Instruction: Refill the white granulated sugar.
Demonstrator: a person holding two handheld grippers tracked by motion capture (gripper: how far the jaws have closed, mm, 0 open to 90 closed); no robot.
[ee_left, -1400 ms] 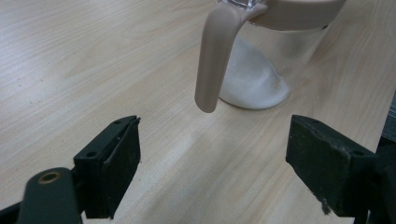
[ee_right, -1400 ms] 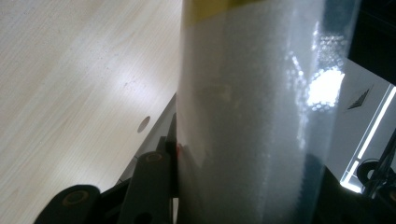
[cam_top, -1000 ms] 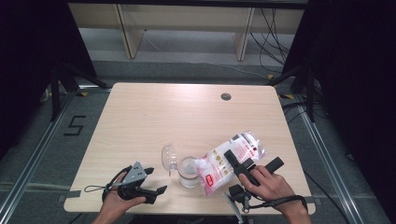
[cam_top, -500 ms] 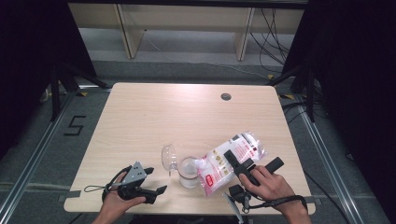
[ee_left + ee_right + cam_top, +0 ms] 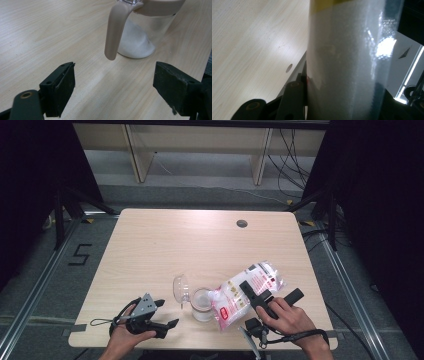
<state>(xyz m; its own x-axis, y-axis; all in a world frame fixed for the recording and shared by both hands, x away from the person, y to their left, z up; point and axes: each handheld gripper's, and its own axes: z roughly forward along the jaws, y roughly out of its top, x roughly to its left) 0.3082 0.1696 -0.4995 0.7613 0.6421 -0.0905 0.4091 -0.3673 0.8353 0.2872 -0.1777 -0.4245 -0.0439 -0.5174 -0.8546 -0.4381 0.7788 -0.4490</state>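
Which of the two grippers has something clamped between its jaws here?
The right gripper: its jaws are clamped on the bag of white granules, tilted over the glass jar. The left gripper stands open beside the jar with nothing between its jaws.

A figure "5" [image 5: 80,255] is marked in dark tape on the floor [image 5: 35,285], left of the desk [image 5: 200,245]. The bag [image 5: 245,290] carries red printed labels, one a small red patch near its lower end and one red panel farther up, but their lettering is too small to read. Nothing else legible shows in either gripper view.
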